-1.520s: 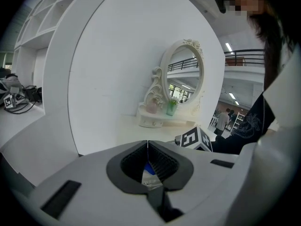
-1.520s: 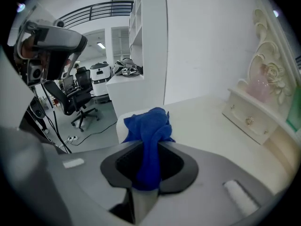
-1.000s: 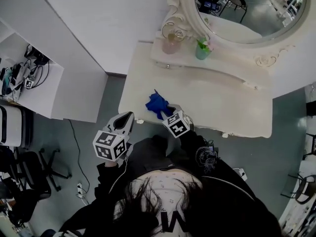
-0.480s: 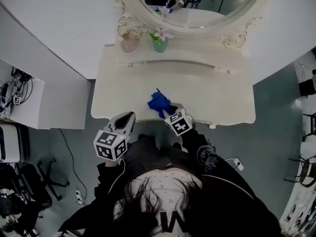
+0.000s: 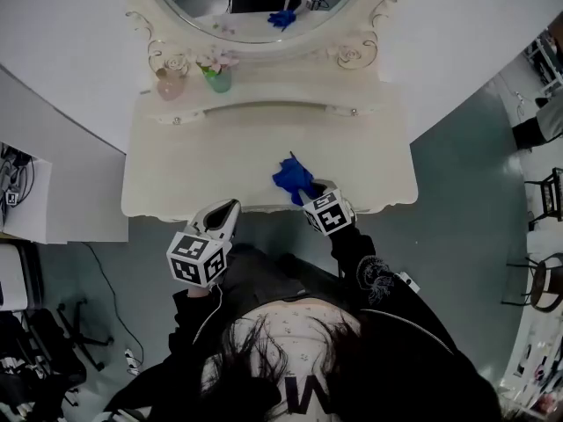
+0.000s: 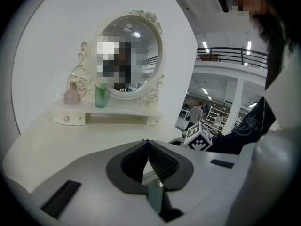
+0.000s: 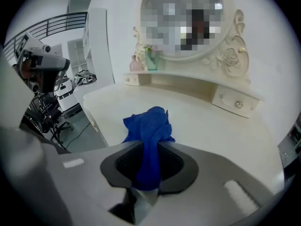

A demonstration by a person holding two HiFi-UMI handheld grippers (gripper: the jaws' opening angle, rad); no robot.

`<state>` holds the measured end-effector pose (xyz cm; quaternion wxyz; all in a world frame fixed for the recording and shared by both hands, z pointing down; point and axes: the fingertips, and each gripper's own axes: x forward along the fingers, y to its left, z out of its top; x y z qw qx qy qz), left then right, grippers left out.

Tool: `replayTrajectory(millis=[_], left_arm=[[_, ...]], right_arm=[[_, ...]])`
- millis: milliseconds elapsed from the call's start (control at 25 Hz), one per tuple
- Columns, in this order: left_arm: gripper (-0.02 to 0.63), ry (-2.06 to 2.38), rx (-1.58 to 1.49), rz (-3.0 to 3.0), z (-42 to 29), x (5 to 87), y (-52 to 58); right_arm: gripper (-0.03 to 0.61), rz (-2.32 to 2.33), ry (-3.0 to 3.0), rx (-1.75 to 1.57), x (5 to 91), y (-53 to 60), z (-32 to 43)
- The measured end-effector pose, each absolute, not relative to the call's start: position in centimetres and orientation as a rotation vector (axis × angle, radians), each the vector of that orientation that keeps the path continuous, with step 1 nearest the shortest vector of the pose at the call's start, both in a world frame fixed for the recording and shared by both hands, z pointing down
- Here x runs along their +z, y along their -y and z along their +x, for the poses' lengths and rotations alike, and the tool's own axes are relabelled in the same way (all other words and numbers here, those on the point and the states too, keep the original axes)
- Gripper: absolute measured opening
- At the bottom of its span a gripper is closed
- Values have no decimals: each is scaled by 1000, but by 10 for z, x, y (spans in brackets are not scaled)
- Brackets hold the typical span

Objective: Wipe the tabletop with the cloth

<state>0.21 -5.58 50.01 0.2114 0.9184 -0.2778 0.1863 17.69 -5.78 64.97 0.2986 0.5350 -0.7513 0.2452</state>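
Head view: the right gripper [image 5: 310, 193] is clamped on the blue cloth [image 5: 293, 176], which sits bunched on the tabletop [image 5: 202, 161] at the edge farthest from the mirror [image 5: 255, 7]. The left gripper [image 5: 225, 215] hangs off that same edge, jaws pressed together on nothing. Wiping looks barely begun: no wiped streak shows, though the pale surface may hide one, and nearly the whole top toward the mirror is left.
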Motion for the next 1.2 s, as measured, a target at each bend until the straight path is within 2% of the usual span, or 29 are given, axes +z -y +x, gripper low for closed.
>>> replayTrajectory(millis=[480, 960, 1200], left_arm=[[2, 723, 530, 2576, 53, 502, 23], [2, 784, 545, 2547, 39, 508, 12], [2, 808, 550, 2543, 34, 505, 9]], right_arm=[[87, 1633, 1828, 751, 651, -4, 315], [87, 1951, 1530, 882, 652, -62, 449], [87, 2072, 1416, 921, 652, -86, 490]])
